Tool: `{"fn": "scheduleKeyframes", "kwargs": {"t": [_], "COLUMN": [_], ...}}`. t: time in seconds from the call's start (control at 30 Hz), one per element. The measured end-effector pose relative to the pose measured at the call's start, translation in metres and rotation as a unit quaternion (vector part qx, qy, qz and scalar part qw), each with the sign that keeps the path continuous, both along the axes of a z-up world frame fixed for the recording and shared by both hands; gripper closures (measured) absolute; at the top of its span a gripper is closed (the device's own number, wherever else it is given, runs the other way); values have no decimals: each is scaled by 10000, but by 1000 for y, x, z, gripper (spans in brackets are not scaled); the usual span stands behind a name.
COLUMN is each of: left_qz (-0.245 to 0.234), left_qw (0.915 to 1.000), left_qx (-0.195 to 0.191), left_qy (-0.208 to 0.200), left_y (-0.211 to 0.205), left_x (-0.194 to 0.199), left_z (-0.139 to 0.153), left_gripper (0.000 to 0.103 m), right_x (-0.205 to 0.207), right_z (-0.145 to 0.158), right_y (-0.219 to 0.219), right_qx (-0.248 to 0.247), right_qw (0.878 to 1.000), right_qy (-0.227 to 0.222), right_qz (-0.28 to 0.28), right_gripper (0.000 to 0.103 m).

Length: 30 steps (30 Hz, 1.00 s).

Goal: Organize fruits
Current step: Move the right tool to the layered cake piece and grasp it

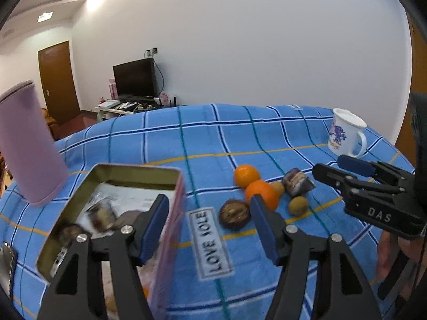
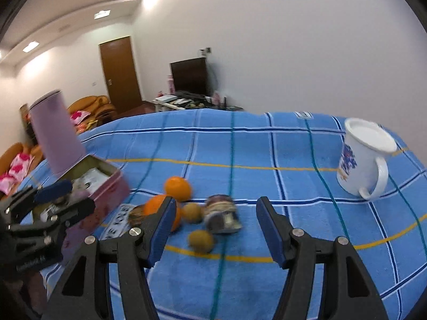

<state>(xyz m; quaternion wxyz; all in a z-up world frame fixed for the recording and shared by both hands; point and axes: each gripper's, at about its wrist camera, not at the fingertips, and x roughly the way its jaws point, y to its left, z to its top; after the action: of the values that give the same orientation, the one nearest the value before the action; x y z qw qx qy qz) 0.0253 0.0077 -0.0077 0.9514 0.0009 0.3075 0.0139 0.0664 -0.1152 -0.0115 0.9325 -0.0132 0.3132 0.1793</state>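
On the blue checked cloth (image 2: 267, 160), nearest the left wrist camera, the left gripper (image 1: 210, 224) hangs with its jaws apart and nothing between the pads; its left finger stands over the open pink tin (image 1: 170, 226), its right finger in front of the fruit. The tin holds a few dark round things and some paper, too blurred to name. A white label (image 1: 210, 242) sewn on the cloth lies just beside the tin.

The right gripper (image 2: 216, 229) also hangs with its jaws apart and empty, above the cloth, with the fruit pile ahead and to its left.

The pile lies in the middle of the cloth, right of the tin: two oranges (image 1: 246, 176) touching, two kiwis (image 1: 298, 206), a dark brown round fruit (image 1: 234, 213) and a wrapped packet (image 1: 297, 182), all close together.

Further off, a lilac cylinder (image 1: 29, 144) stands behind the tin, and a white mug (image 2: 365, 160) stands well apart at the right. Beyond are a TV (image 2: 189, 76) and a door (image 2: 120, 74).
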Motion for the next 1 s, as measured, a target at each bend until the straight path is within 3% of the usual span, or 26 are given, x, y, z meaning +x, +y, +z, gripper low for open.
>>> {"fn": "scheduleKeyframes", "kwargs": {"t": [0.47,0.57,0.63,0.8,1.0], "left_qz": [-180,-243,-290,-507,-679], "left_qw": [9992,9988,9986,9971,9955], "left_qx": [-75,-133,-141,-219,-142], "left_qy": [346,393,428,519,652], "left_y": [-17,-18,-21,-31,-45], "left_x": [36,39,41,47,56], "left_z": [-21,-24,-25,-28,-33], "left_gripper": [37,37,37,38,37], "right_x": [44,51,53,49,38], "right_z": [-40,-46,-48,-47,-38], "right_y": [11,9,8,10,-8], "right_qx": [-100,56,219,168,121], "right_qw": [9961,9939,9924,9928,9963], "right_qy": [873,1096,1206,1166,834], "right_qz": [17,63,144,206,-146], "right_gripper": [40,47,58,58,58]}}
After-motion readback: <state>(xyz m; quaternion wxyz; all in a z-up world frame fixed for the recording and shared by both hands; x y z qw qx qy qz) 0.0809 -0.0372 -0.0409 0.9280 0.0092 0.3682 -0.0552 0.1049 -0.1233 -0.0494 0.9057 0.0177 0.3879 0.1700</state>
